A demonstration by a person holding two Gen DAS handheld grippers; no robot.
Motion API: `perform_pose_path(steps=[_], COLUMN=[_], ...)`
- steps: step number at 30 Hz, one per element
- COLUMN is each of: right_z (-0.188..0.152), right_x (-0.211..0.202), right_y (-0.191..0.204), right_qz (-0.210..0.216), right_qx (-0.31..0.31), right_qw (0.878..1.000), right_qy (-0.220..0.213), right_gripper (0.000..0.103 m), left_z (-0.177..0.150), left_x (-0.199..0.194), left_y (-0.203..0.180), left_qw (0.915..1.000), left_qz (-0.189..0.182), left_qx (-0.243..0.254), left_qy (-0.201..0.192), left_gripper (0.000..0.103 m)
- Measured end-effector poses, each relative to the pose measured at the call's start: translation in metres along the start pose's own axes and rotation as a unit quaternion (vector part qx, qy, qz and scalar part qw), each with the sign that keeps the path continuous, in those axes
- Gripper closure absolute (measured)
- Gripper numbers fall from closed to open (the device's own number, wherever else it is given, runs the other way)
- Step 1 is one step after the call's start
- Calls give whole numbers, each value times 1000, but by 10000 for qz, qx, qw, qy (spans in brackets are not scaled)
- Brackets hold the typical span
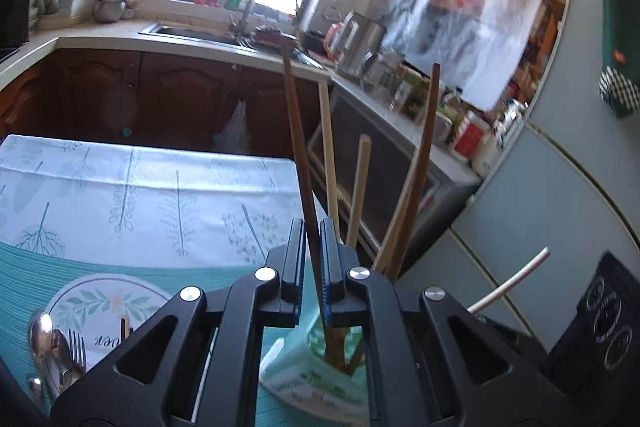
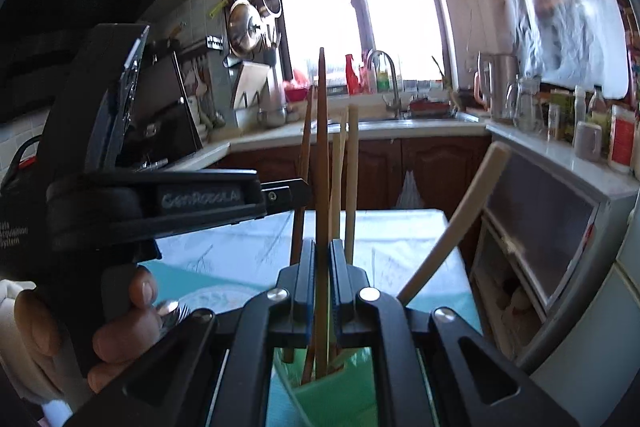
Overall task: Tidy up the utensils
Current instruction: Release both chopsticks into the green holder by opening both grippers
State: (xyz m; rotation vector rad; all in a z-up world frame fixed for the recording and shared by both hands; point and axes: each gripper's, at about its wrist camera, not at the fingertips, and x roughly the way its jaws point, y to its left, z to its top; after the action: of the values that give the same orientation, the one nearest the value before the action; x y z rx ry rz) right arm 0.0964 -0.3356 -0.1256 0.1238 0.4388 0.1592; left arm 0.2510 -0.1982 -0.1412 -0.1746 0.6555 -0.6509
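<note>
Left wrist view: left gripper (image 1: 313, 259) fingers clamp a dark chopstick (image 1: 298, 155); the green holder (image 1: 304, 375) is mostly hidden. Right gripper (image 2: 322, 267) fingers clamp a brown chopstick (image 2: 322, 147).

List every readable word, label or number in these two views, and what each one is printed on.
"GenROBOT.AI", partly blurred, on the left gripper body, seen from the right wrist.
"Data Acquisition System", cut off at the edge, on that same gripper body.
"...ver", upside down and partly hidden, on the plate.
Print on the green cup holding the chopsticks: too blurred.
Labels on the counter bottles: too small.
</note>
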Motion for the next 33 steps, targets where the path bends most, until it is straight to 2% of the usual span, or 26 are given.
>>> perform_pose_path(steps=[5,7,9,11,23,27,30,33], right_z=[-2,-1,1,2,1,-1,-2,-1], right_x=[1,-1,-4,-7,-6,-5,-6,-8], right_y=[-1,-2,-1,0,1,-1,-2,-3], right_qz=[40,34,52,50,114,135,179,246], right_qx=[76,79,57,6,39,95,147,156], right_qw=[9991,9989,9991,9992,9985,9982,9979,9976], right_qy=[420,456,426,403,532,569,603,629], right_gripper=[96,96,96,96,96,96,96,96], left_z=[-5,-3,-1,2,17,17,19,23], left_x=[2,4,7,9,51,55,40,19], left_y=[-1,0,4,7,10,9,1,-8], left_qw=[9987,9973,9951,9945,9784,9743,9743,9714], left_qz=[-280,-461,-642,-717,-1641,-1885,-1984,-2123], left_qx=[102,109,44,-2,16,-19,266,541], left_qy=[405,558,748,762,1254,1231,1037,915], left_gripper=[98,90,66,56,56,57,62,62])
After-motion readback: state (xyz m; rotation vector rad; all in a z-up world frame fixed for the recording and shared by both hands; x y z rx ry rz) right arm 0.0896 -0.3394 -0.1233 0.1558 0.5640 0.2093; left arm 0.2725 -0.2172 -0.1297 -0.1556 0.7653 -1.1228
